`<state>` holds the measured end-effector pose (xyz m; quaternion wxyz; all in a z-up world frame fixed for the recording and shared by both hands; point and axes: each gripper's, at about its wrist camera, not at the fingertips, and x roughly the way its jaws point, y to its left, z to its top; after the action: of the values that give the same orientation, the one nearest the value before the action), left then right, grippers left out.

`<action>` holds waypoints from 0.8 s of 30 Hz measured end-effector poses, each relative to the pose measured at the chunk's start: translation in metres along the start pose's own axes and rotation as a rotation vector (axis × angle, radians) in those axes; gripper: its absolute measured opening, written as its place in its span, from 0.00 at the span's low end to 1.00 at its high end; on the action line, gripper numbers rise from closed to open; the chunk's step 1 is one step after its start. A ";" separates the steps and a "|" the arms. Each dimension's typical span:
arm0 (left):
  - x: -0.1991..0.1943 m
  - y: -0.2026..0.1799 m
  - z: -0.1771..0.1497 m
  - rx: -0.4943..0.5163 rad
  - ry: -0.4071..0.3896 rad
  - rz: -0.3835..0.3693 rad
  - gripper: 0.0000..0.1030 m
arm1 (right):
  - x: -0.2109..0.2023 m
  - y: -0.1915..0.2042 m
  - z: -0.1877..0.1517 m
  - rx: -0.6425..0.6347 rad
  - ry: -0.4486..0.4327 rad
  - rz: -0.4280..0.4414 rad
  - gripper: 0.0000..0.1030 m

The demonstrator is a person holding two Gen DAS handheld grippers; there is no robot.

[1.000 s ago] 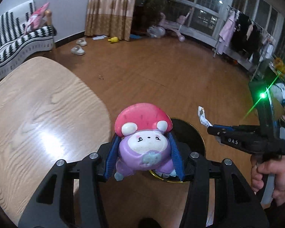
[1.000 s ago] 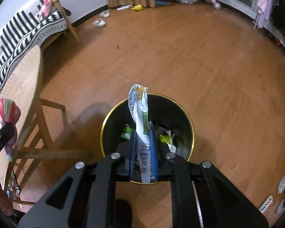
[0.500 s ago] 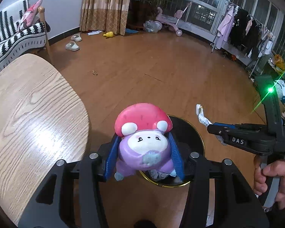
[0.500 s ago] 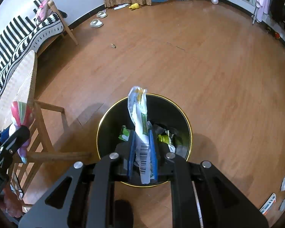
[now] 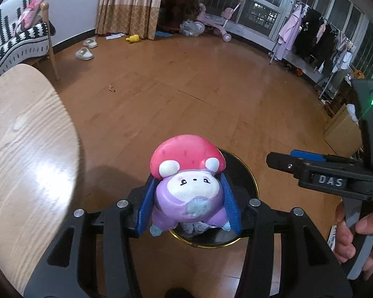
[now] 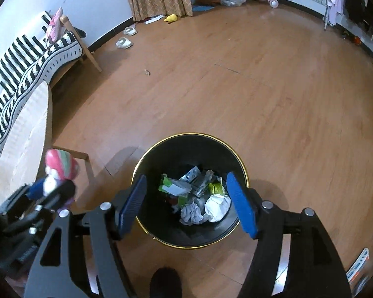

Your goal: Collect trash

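My left gripper is shut on a squishy toy, purple with a white face and a red strawberry cap, held above the near rim of a black gold-rimmed bin. My right gripper hangs over the same bin, its jaws opening with nothing between the blue pads. Wrappers, a blister pack and crumpled paper lie in the bin. In the right wrist view the toy shows at left, blurred. The right gripper shows at the right of the left wrist view, held by a hand.
A round wooden table stands at left with its leg frame near the bin. A striped sofa, slippers and a clothes rack line the room. Litter lies on the floor at right.
My right gripper has opened and the tall white wrapper it held has gone from its jaws. My left gripper moved with the toy away from the table, over the bin.
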<state>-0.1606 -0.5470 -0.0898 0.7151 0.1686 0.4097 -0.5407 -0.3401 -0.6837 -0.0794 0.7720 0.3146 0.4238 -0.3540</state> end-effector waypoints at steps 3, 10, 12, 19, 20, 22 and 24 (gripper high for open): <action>0.010 -0.007 -0.001 0.000 0.009 -0.027 0.48 | -0.003 -0.004 0.002 0.009 -0.009 -0.004 0.67; 0.022 -0.010 -0.001 -0.008 -0.004 -0.039 0.77 | -0.008 -0.009 0.003 0.041 -0.023 0.000 0.68; 0.020 -0.009 0.001 -0.017 -0.006 -0.047 0.82 | -0.008 -0.009 0.004 0.041 -0.025 0.002 0.68; -0.015 -0.001 0.002 -0.005 -0.052 0.000 0.92 | -0.019 0.006 0.006 0.019 -0.066 0.008 0.84; -0.023 0.005 0.001 -0.007 -0.060 0.009 0.93 | -0.022 0.013 0.006 0.008 -0.079 0.010 0.86; -0.045 0.023 0.000 -0.036 -0.078 0.028 0.93 | -0.027 0.028 0.008 -0.023 -0.098 0.007 0.87; -0.072 0.047 -0.002 -0.072 -0.101 0.068 0.93 | -0.032 0.053 0.010 -0.070 -0.119 0.006 0.89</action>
<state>-0.1239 -0.4832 -0.0452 0.7583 0.1289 0.3866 -0.5089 -0.3050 -0.6530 -0.0369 0.8074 0.2673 0.3884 -0.3547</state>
